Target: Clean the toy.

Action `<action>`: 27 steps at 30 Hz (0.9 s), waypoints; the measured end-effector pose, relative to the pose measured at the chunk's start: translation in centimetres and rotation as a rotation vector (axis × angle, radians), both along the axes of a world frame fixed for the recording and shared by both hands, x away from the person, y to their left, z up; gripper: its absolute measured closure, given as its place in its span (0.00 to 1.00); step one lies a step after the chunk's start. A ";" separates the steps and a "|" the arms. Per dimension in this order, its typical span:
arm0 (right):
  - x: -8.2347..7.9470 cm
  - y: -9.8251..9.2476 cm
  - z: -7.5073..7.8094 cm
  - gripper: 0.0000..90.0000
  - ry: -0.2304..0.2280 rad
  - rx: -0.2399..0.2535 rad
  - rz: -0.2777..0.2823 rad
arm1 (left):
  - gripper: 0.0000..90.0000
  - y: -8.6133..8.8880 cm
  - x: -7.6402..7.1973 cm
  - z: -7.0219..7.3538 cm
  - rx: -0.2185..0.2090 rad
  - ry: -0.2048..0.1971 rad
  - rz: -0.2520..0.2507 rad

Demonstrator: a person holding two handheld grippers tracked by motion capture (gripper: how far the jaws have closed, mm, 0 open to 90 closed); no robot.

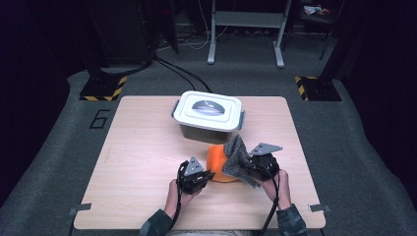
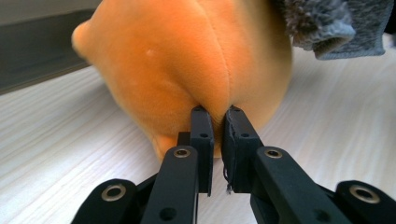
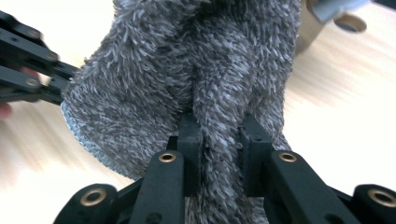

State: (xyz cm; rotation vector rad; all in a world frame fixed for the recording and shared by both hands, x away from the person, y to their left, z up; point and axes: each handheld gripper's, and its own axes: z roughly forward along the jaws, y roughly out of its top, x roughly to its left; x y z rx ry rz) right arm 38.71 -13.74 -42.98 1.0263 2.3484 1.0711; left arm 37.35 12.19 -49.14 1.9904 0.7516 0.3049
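Plush (image 1: 218,166): orange, soft, lying on table (image 1: 142,162) just in front of box (image 1: 209,118), between both grippers. Left gripper (image 2: 215,114) nipped on a fold of its fabric at the near end, jaws almost together with a pinch of orange between them. Right gripper (image 3: 219,126) clamped on a ridge of grey cloth (image 1: 238,157), lifted and draped against the plush's right side, touching it.

Step in hand, as judged: wiping or wrapping the plush, one claw steadying it, the other working the cloth over it. Could equally be a prelude to packing into the box; hard to tell from this angle.

Next move calls for: keeping the left pinch firm so the plush does not roll, drawing the cloth across the top without letting the pile slip out of the right jaws. Box lid on and latches seemingly down, so needing opening first if packing follows.

Count: one plush, one cloth, one box with lid, two grippers, one table.
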 end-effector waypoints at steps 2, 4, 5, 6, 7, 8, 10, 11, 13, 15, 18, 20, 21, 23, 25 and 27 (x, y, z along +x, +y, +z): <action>-0.5 0.4 0.6 0.82 -0.017 0.008 0.018 | 0.93 -0.1 -0.2 0.4 -0.008 -0.003 -0.014; -0.9 1.1 1.3 0.82 -0.036 0.007 0.040 | 0.93 -0.3 -0.3 0.7 -0.014 -0.006 -0.025; -1.0 1.3 1.4 0.82 -0.039 0.001 0.051 | 0.93 -0.4 -0.5 0.8 -0.019 -0.003 -0.028; -1.1 1.7 1.5 0.82 -0.037 -0.003 0.058 | 0.93 -0.4 -0.5 0.9 -0.023 -0.003 -0.034; -1.0 1.9 1.5 0.82 -0.037 -0.011 0.065 | 0.93 -0.4 -0.6 1.1 -0.025 0.004 -0.036; -0.9 2.3 1.2 0.82 -0.029 -0.027 0.066 | 0.93 -0.4 -0.7 1.1 -0.025 0.005 -0.034; -0.7 2.9 0.7 0.82 -0.006 -0.058 0.066 | 0.93 -0.4 -0.6 1.1 -0.004 0.007 -0.036; -0.7 3.1 0.4 0.82 -0.010 -0.081 0.065 | 0.93 -0.4 -0.6 0.9 -0.008 0.017 -0.030; -0.7 3.5 0.0 0.82 -0.021 -0.123 0.052 | 0.93 -0.4 -0.4 0.8 -0.003 0.020 -0.025; -0.7 3.5 -0.1 0.82 -0.017 -0.119 0.045 | 0.93 -0.3 -0.4 0.8 -0.006 0.029 -0.027; -0.5 3.1 -0.2 0.82 -0.018 -0.114 0.049 | 0.93 -0.1 -0.2 0.6 -0.009 0.036 -0.019; -0.4 2.8 -0.4 0.82 -0.008 -0.100 0.039 | 0.93 0.0 -0.1 0.5 -0.011 0.037 -0.017; -0.3 2.6 -0.5 0.82 -0.003 -0.094 0.039 | 0.93 0.1 -0.1 0.5 -0.004 0.045 -0.024; -0.1 2.0 -0.8 0.82 0.003 -0.082 0.030 | 0.93 0.1 -0.1 0.3 -0.014 0.045 -0.014; 0.0 1.4 -1.1 0.82 0.017 -0.065 0.006 | 0.93 0.2 0.0 0.2 -0.015 0.045 -0.017; 0.1 0.9 -1.5 0.82 0.027 -0.056 0.002 | 0.93 0.3 0.1 0.1 -0.014 0.051 -0.014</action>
